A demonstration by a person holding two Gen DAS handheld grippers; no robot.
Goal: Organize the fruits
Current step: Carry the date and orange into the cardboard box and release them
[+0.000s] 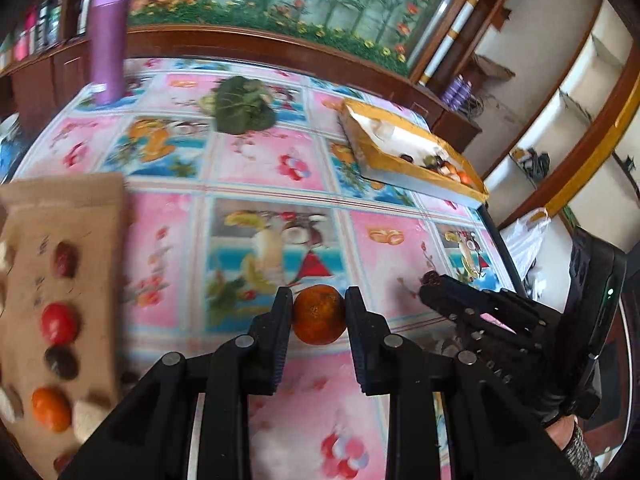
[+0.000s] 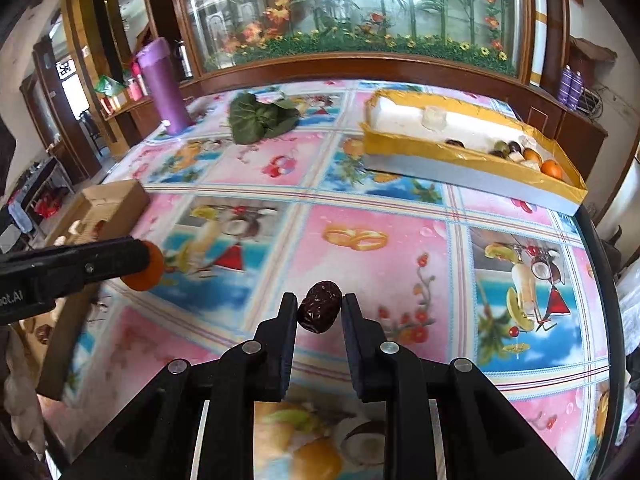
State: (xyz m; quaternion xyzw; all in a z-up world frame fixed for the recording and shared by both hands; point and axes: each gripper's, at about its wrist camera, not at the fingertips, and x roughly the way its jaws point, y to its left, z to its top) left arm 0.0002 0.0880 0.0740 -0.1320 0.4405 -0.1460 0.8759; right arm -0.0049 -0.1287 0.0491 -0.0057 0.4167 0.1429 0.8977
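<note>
Left gripper (image 1: 319,312) is pinching a round orange tangerine (image 1: 319,314), and the right gripper (image 2: 319,312) is clamped on a wrinkly dark-red date (image 2: 320,306). Both are only held at the fingertips, so honestly either could slip out on the way to the far-right yellow-rimmed tray (image 2: 460,160), and the date looks the dodgier grip.

Setting: a home living room. Table under a fruit-print tablecloth (image 2: 360,240); wooden cabinet (image 2: 360,68) with flower-painted glass panel (image 2: 352,8); shelves hold bottles (image 2: 570,84).
</note>
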